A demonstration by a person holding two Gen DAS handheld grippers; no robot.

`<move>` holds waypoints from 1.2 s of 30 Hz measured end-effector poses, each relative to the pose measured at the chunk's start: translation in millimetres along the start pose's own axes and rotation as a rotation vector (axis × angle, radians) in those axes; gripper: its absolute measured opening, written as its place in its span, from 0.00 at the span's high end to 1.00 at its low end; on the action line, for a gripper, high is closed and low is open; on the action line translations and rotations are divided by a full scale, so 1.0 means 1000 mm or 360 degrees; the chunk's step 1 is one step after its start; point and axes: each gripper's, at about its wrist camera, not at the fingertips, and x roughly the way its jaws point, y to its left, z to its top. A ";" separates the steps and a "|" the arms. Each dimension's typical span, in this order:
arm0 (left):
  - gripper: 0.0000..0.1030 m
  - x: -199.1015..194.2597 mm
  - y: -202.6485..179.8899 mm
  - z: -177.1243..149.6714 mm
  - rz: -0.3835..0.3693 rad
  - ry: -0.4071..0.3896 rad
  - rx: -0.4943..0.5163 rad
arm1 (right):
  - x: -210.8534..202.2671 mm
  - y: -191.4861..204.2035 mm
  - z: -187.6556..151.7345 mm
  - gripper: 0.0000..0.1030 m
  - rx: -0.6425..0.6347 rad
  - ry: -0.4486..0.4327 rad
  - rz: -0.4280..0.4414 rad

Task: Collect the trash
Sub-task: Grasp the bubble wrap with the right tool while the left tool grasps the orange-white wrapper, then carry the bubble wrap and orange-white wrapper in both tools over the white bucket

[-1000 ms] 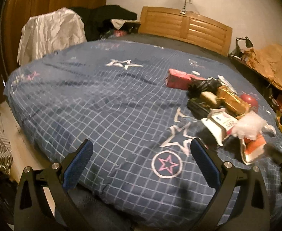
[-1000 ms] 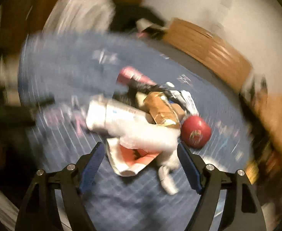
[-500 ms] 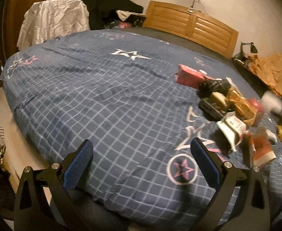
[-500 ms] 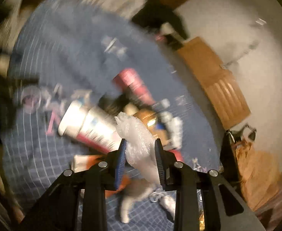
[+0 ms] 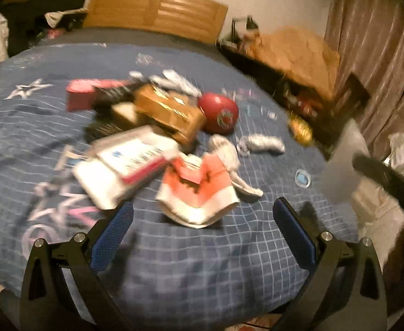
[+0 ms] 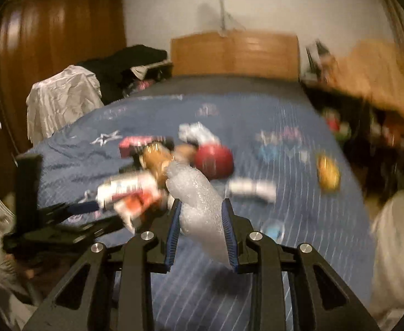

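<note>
Right gripper (image 6: 202, 220) clamped on crumpled bubble wrap (image 6: 199, 201), raised above the blue checked bedspread (image 6: 298, 220), left gripper (image 5: 202, 231) spread wide and empty, facing the trash pile (image 5: 158, 138) mid-bed.

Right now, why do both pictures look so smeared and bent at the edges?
Left wrist view: motion blur smears the trash pile and the red ball; the open left tongs stay sharp. Right wrist view: the bed is streaked, while the bubble wrap in the right tongs is fairly crisp. Both: dim warm light, fisheye bending, dark corners.
</note>
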 end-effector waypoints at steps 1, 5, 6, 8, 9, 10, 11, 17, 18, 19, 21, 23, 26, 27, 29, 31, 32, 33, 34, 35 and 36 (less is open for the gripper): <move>0.05 0.011 -0.002 0.001 0.0032 0.0030 -0.0026 | 0.000 -0.001 -0.009 0.70 0.0030 0.0009 0.0008; 0.05 0.045 -0.001 0.003 0.0058 0.0148 -0.0132 | 0.005 -0.008 -0.028 0.70 0.0087 0.0019 0.0018; 0.06 0.048 -0.001 0.004 0.0068 0.0142 -0.0132 | 0.003 -0.009 -0.030 0.70 0.0097 0.0016 0.0022; 0.24 0.052 -0.002 0.007 0.0073 0.0111 -0.0164 | 0.004 -0.014 -0.031 0.70 0.0125 0.0007 0.0035; 0.40 0.053 -0.002 0.008 0.0053 0.0105 -0.0180 | 0.004 -0.014 -0.033 0.70 0.0139 0.0003 0.0044; 0.48 0.054 -0.003 0.008 0.0043 0.0106 -0.0184 | 0.005 -0.015 -0.034 0.70 0.0149 0.0003 0.0053; 0.54 0.054 -0.005 0.007 0.0040 0.0102 -0.0186 | 0.006 -0.018 -0.031 0.70 0.0159 0.0004 0.0059; 0.79 0.023 -0.011 0.000 0.0086 0.0023 -0.0148 | 0.008 -0.010 -0.032 0.70 0.0177 -0.0009 0.0094; 0.81 0.016 -0.015 -0.002 0.0106 0.0004 -0.0127 | 0.009 -0.009 -0.032 0.70 0.0177 -0.0013 0.0098; 0.82 0.011 -0.017 -0.002 0.0124 -0.0012 -0.0113 | 0.008 -0.007 -0.033 0.70 0.0179 -0.0019 0.0099; 0.84 -0.006 -0.022 -0.001 0.0172 -0.0073 -0.0078 | 0.008 -0.005 -0.033 0.70 0.0188 -0.0027 0.0103; 0.85 -0.021 -0.025 0.001 0.0236 -0.0148 -0.0045 | 0.007 -0.001 -0.033 0.70 0.0192 -0.0041 0.0111; 0.85 -0.039 -0.029 0.003 0.0343 -0.0224 0.0002 | 0.002 0.007 -0.033 0.70 0.0174 -0.0069 0.0125; 0.85 -0.044 -0.031 0.004 0.0373 -0.0246 0.0020 | 0.000 0.009 -0.033 0.70 0.0166 -0.0079 0.0128; 0.86 -0.053 -0.035 0.003 0.0421 -0.0285 0.0058 | -0.005 0.015 -0.032 0.70 0.0145 -0.0102 0.0128; 0.86 -0.059 -0.039 0.003 0.0458 -0.0315 0.0084 | -0.011 0.019 -0.032 0.70 0.0135 -0.0123 0.0126; 0.86 -0.063 -0.039 0.002 0.0474 -0.0331 0.0095 | -0.014 0.021 -0.032 0.70 0.0131 -0.0134 0.0124; 0.86 -0.067 -0.041 0.002 0.0490 -0.0349 0.0106 | -0.016 0.022 -0.033 0.70 0.0129 -0.0140 0.0124; 0.86 -0.069 -0.043 0.002 0.0503 -0.0364 0.0117 | -0.019 0.024 -0.033 0.70 0.0124 -0.0150 0.0121; 0.86 -0.071 -0.044 0.001 0.0510 -0.0373 0.0122 | -0.020 0.024 -0.033 0.70 0.0122 -0.0155 0.0122; 0.86 -0.074 -0.046 0.001 0.0518 -0.0383 0.0130 | -0.022 0.024 -0.034 0.70 0.0121 -0.0160 0.0123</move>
